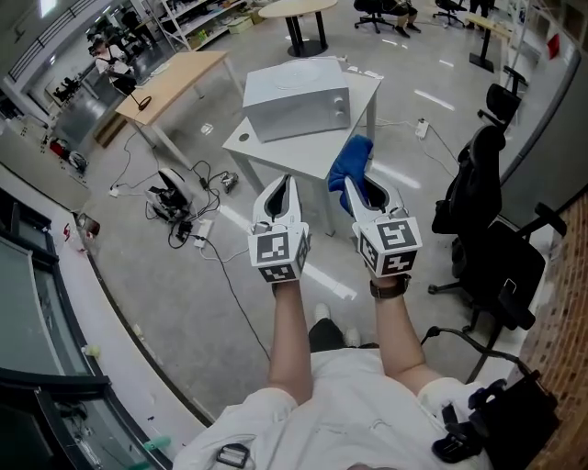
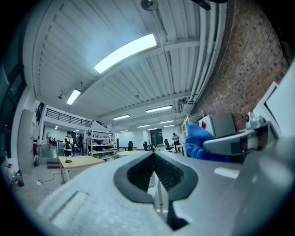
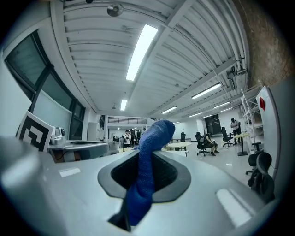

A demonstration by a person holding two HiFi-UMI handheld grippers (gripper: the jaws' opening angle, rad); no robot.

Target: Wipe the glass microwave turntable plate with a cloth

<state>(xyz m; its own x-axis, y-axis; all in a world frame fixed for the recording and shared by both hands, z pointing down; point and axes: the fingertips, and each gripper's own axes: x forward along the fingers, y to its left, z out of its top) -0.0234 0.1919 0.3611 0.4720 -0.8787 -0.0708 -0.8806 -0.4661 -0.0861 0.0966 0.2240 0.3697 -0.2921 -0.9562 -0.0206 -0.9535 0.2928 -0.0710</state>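
I hold both grippers up in front of me, short of a white table (image 1: 248, 139). On that table stands a grey microwave (image 1: 296, 99); a faint round outline on its top (image 1: 299, 78) may be the glass plate, but I cannot tell. My right gripper (image 1: 356, 184) is shut on a blue cloth (image 1: 352, 159). The cloth (image 3: 148, 156) sticks up between the right gripper's (image 3: 146, 159) jaws. My left gripper (image 1: 287, 182) is shut with nothing in it, and its jaws meet at the tip (image 2: 154, 153). From the left gripper view the cloth (image 2: 197, 140) shows to the right.
A black office chair (image 1: 487, 220) stands close on my right, by a brick wall (image 1: 565, 275). Cables and gear (image 1: 176, 202) lie on the floor to the left of the table. A wooden table (image 1: 175, 81) stands further left and a round table (image 1: 296, 11) behind.
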